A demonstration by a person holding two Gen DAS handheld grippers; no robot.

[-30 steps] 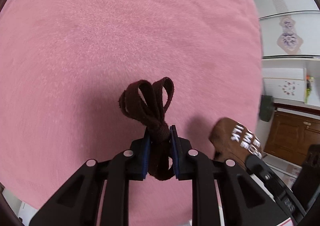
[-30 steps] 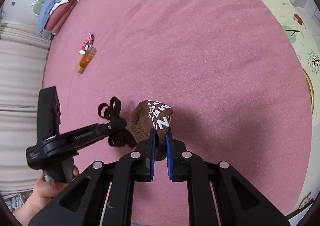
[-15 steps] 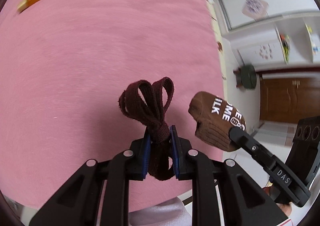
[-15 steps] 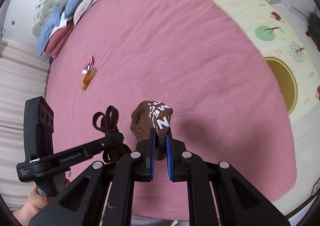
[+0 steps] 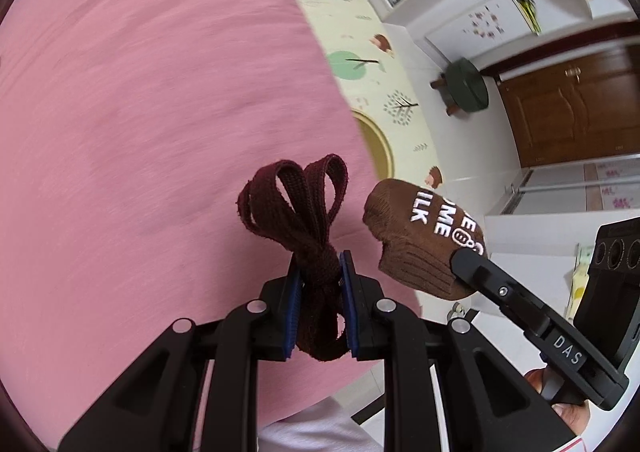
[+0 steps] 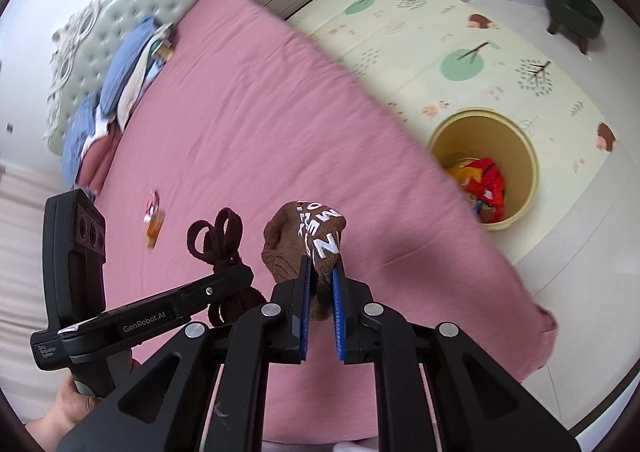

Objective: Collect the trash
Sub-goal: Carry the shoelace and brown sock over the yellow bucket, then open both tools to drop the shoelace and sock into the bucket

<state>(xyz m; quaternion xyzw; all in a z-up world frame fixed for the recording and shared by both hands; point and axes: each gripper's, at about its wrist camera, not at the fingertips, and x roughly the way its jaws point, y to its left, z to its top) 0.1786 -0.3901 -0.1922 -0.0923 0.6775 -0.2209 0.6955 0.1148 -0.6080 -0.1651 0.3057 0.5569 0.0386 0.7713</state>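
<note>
Two pieces of trash are in our grippers, both lifted clear of the pink bed [image 6: 248,124].

Left gripper [image 5: 320,292]: blue pads pinch a dark maroon strap [image 5: 304,220] at its knot. Long axis runs along the fingers; the loops fan out ahead of the tips and a short tail hangs back between the fingers. Seen from the right wrist, the strap [image 6: 218,240] sits just beside the other piece, apart from it.

Right gripper [image 6: 322,284]: pads pressed together on a brown knitted sock [image 6: 304,244] with white lettering. Its rounded closed end points forward and up from the tips; long axis roughly in line with the fingers. From the left wrist the sock [image 5: 420,240] lies slanted, rounded end toward the strap.

A yellow bin [image 6: 520,156] stands on the patterned floor mat [image 6: 460,32], just off the bed's long side edge, holding red and yellow scraps. On the bed lie a small amber bottle [image 6: 154,230] and a red-white wrapper [image 6: 152,202], touching or nearly so.
</note>
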